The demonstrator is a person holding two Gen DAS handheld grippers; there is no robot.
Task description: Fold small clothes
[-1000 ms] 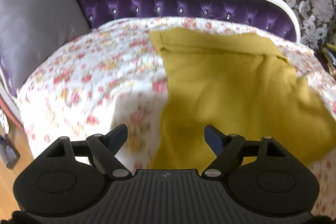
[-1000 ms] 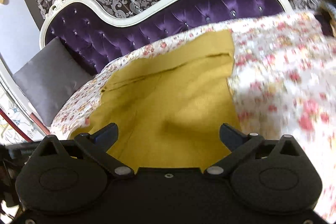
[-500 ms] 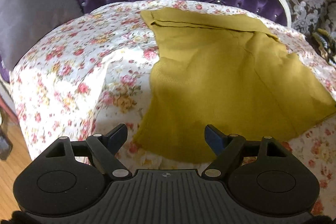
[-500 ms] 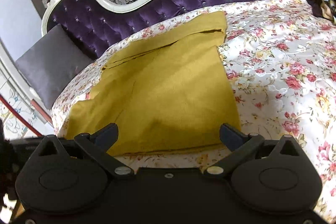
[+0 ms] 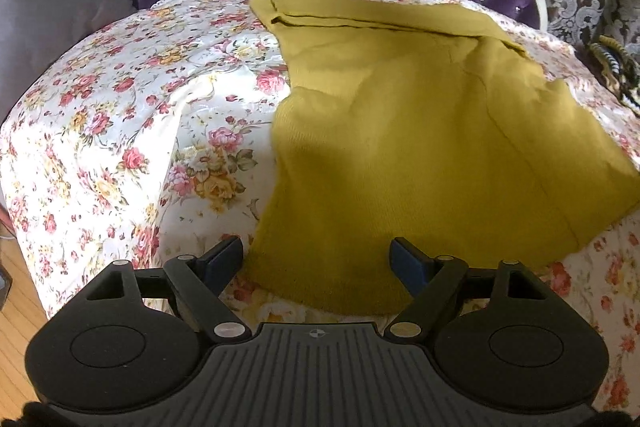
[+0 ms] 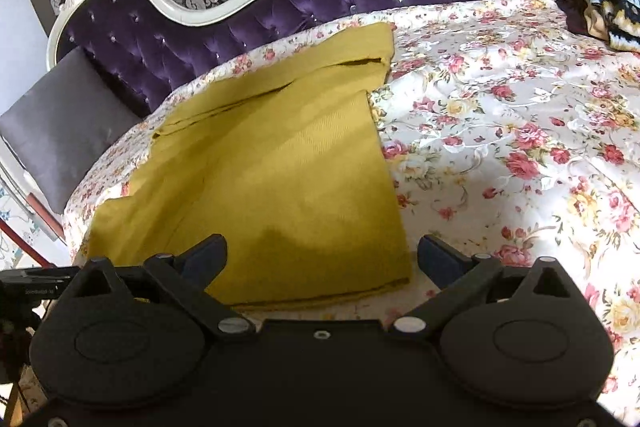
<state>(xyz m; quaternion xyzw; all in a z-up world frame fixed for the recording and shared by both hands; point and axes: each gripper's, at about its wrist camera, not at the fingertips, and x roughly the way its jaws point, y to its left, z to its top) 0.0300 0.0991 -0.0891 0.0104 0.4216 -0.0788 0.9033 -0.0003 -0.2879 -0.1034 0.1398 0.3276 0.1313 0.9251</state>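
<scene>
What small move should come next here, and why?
Probably lower both grippers onto the mustard garment's near hem: left gripper and right gripper hover open above it, holding nothing, and it lies spread on the floral cover.

Mustard garment [image 6: 276, 183] flat on floral bedspread [image 6: 500, 131], right gripper [image 6: 322, 259] fingers spread, purple headboard [image 6: 248, 19] behind

Both pictures were bright and sharp, without motion blur. The satin floral bedspread [image 6: 500, 131] showed white glare patches. A soft shadow lay on the near part of the mustard garment [image 5: 400, 155]. The fisheye lens bent the headboard [image 6: 280, 7] strongly at the edges.
</scene>
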